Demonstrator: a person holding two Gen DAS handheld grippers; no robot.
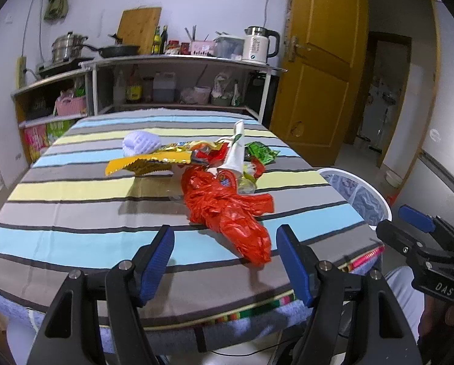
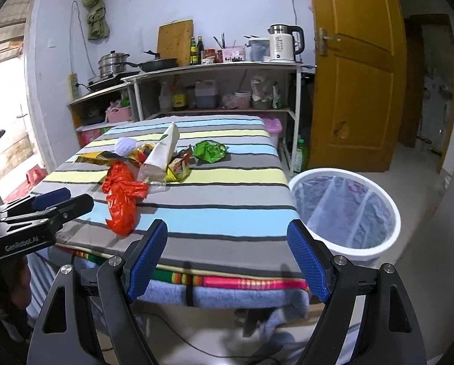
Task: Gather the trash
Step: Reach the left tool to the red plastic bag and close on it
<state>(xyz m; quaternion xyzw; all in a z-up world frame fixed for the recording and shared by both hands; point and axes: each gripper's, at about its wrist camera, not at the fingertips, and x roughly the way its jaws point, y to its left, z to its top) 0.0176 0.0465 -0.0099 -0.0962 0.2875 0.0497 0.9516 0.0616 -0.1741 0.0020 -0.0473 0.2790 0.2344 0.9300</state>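
Note:
A crumpled red plastic bag (image 1: 227, 210) (image 2: 122, 197) lies near the front of the striped table (image 1: 75, 188) (image 2: 227, 206). Behind it sit a yellow snack wrapper (image 1: 148, 162) (image 2: 90, 156), a white foam net (image 1: 140, 143) (image 2: 125, 146), a white paper carton (image 1: 236, 152) (image 2: 161, 155) and a green wrapper (image 1: 260, 152) (image 2: 210, 150). My left gripper (image 1: 225, 261) (image 2: 53, 203) is open, just short of the red bag, holding nothing. My right gripper (image 2: 228, 261) (image 1: 406, 226) is open over the table's near right corner, empty.
A white bin with a clear liner (image 1: 357, 194) (image 2: 345, 210) stands on the floor right of the table. Kitchen shelves with pots, bottles and a kettle (image 1: 260, 44) (image 2: 284, 42) line the back wall. A wooden door (image 2: 357, 76) stands open at right.

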